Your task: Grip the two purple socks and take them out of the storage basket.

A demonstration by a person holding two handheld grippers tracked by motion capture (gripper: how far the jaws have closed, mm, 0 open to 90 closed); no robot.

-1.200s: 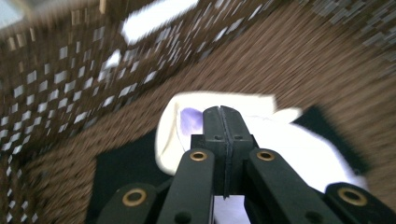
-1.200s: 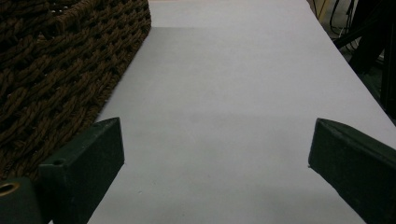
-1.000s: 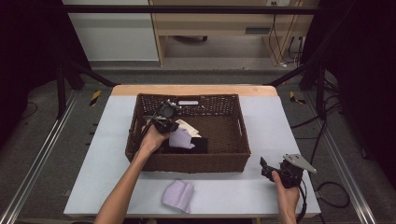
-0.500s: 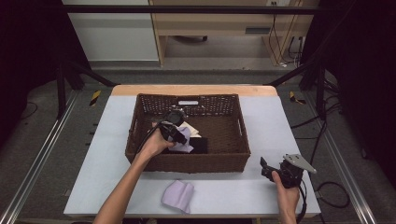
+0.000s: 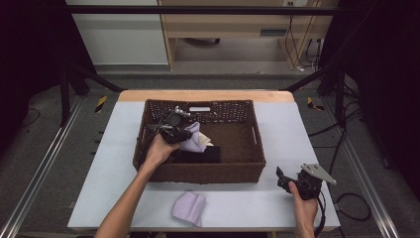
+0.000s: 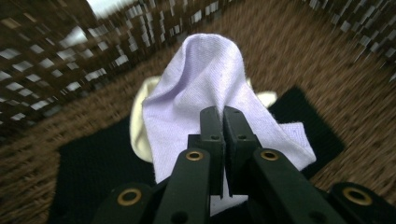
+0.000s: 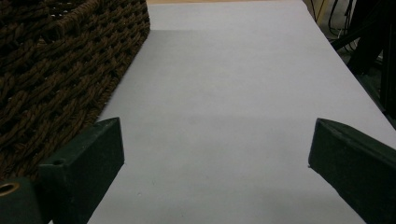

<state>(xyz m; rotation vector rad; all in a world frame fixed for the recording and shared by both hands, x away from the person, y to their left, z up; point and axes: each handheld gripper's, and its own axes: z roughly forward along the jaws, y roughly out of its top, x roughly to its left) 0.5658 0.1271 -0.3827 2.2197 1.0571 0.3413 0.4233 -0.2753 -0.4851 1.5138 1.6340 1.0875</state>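
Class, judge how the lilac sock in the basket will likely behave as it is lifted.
The lilac sock probably flops: it drapes in soft folds from the shut left gripper. It seems light, tenting up from one pinch. Its knit looks unlikely to slip.

Both forearms are seen bare, no sleeves worn; the left gripper (image 6: 223,116) is built of black jaws fitted with brass-ringed screw holes; the right gripper (image 5: 286,179) is black, topped by a grey three-cornered plate; a black cable is trailed from it.
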